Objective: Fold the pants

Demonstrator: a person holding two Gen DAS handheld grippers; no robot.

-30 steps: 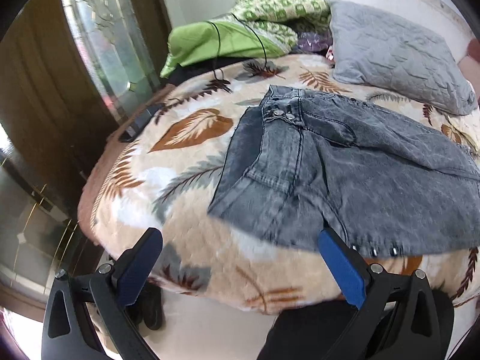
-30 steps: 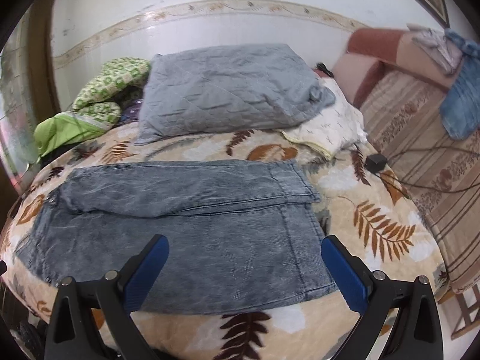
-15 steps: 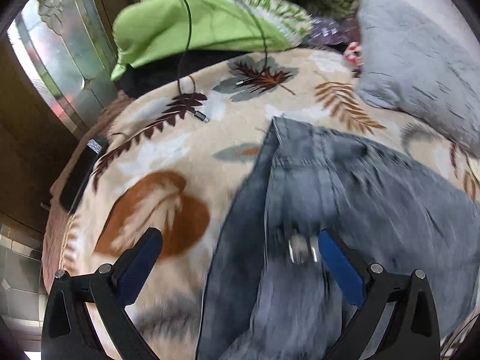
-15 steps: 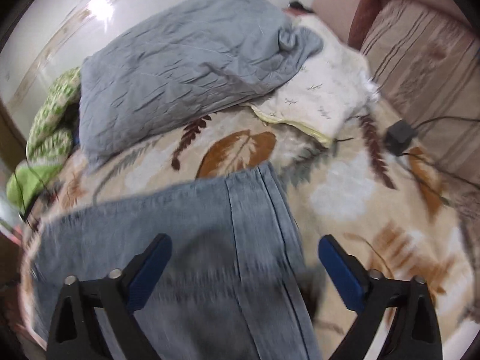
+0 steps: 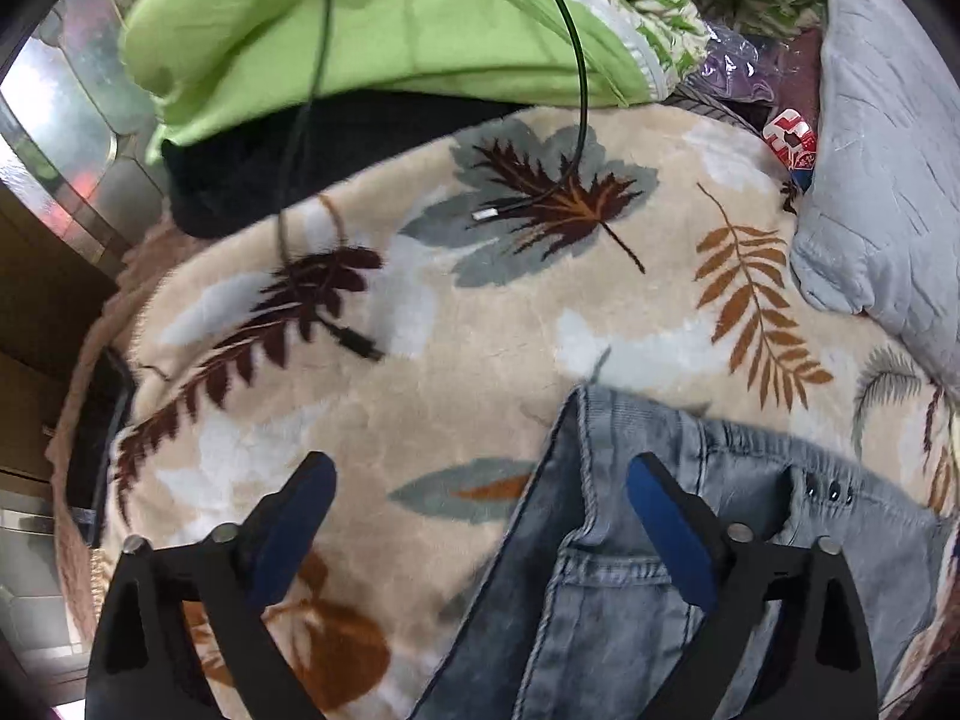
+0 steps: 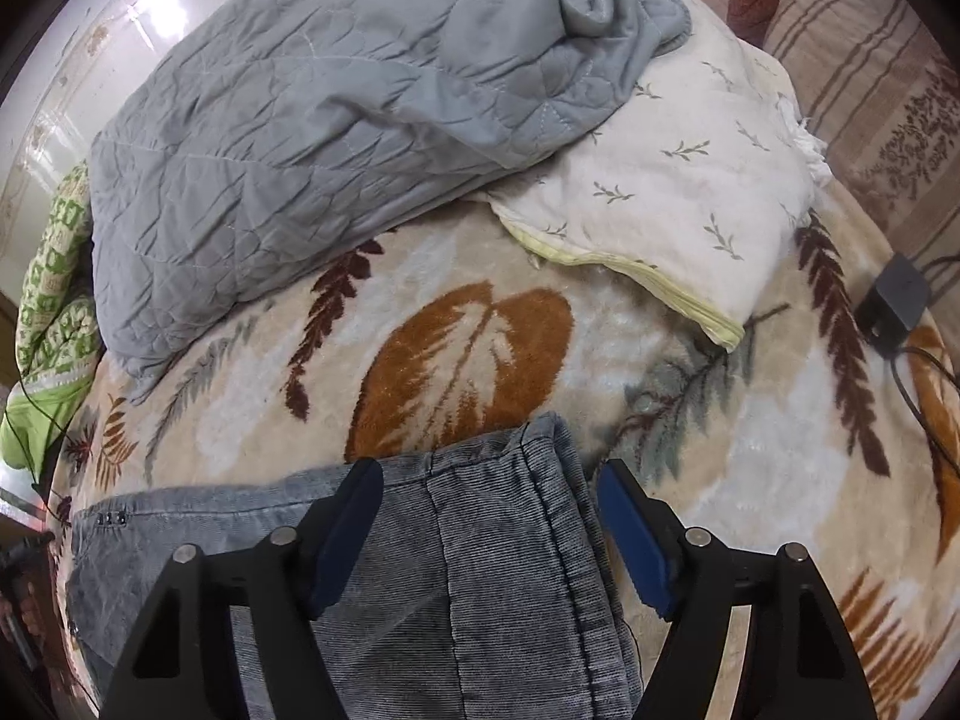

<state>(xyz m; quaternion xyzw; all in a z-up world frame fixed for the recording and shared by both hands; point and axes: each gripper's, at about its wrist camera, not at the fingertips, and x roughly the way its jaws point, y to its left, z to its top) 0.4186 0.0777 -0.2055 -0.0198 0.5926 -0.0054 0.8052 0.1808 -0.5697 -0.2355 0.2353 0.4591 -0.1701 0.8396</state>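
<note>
Denim pants (image 6: 480,588) on plush blanket (image 6: 480,348); both hand-held grippers closing, nothing gripped.

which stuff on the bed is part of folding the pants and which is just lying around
Job:
- pants
- left gripper, jaws closing over the waistband edge
- right gripper, jaws closing around the hem corner

Lying about:
- grey pillow
- white pillow
- green bedding
- cables
- charger
- leaf blanket
</note>
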